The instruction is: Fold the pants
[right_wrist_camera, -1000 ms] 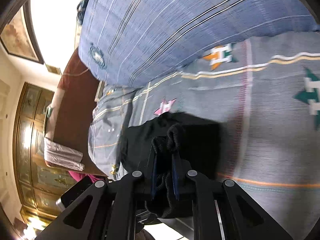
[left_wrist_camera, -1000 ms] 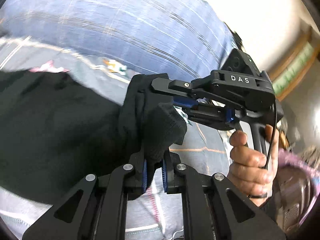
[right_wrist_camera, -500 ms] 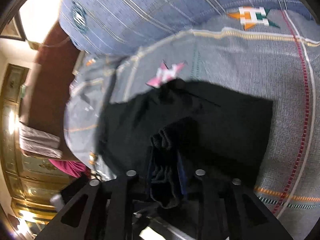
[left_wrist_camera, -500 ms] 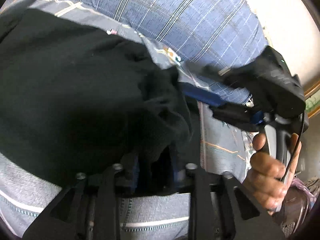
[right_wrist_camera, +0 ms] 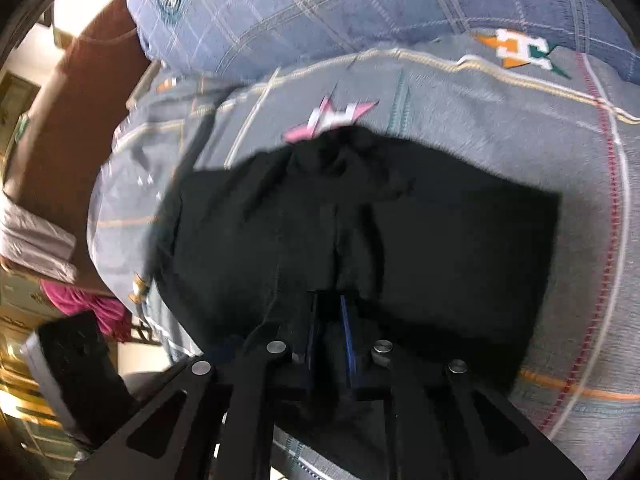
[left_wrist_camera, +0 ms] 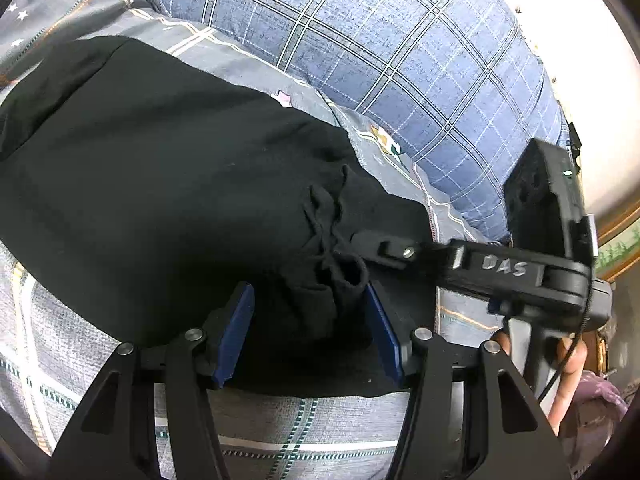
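Observation:
The black pants (left_wrist_camera: 152,176) lie folded on the grey patterned bedsheet (left_wrist_camera: 80,344); in the right wrist view they (right_wrist_camera: 440,240) form a dark rectangle. My left gripper (left_wrist_camera: 308,312) is open, its blue pads (left_wrist_camera: 236,332) spread either side of the bunched waistband and drawstring (left_wrist_camera: 332,248), not gripping it. My right gripper (left_wrist_camera: 384,248) reaches in from the right onto that same bunched edge. In its own view the right gripper (right_wrist_camera: 330,312) has its blue pads close together with black cloth between them.
A blue plaid pillow (left_wrist_camera: 400,64) lies beyond the pants, also in the right wrist view (right_wrist_camera: 320,12). A brown headboard (right_wrist_camera: 80,92) and pink cloth (right_wrist_camera: 84,304) are at the left, off the bed. A hand (left_wrist_camera: 568,364) holds the right gripper.
Both grippers have lowered the lifted waistband end down onto the pants, completing a fold. My left gripper has opened and let go of the cloth.

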{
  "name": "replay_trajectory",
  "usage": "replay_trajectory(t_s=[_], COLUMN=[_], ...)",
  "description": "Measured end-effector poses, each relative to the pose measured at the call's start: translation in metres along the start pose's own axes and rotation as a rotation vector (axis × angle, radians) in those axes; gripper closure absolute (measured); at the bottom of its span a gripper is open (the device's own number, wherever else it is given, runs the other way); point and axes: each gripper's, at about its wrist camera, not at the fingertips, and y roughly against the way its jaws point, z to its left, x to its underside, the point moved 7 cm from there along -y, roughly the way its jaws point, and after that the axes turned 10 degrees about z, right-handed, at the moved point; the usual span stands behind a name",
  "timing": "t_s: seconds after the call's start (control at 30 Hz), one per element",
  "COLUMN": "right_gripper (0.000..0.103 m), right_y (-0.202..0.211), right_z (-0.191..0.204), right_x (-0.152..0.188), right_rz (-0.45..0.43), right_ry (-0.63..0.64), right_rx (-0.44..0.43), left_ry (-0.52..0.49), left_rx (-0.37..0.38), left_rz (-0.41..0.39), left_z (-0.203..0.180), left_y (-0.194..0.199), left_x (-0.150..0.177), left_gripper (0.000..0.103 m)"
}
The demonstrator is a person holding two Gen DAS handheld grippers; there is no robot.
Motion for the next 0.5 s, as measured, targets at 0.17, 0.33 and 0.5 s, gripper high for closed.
replay_trajectory(t_s=[0.17, 0.33, 0.5], right_gripper=[0.087, 0.087, 0.078], right_y=[0.0, 0.006, 0.043], right_z=[0.009, 0.005, 0.008], right_x=[-0.003, -0.007, -0.008], right_rz=[-0.02, -0.023, -0.133], right_ry=[0.016, -0.022, -0.023], right_rx=[-0.002, -0.085, -0.169], left_ry=[-0.025, -0.027, 0.113], left_rx=[-0.016, -0.008, 0.028], left_rz=[0.019, -0.025, -0.077], left_z=[0.003, 0.008, 0.048], left_y=[-0.008, 0.017, 0.05], left_x=[-0.001, -0.008, -0.028], left_gripper=[0.048, 0.048, 0.043])
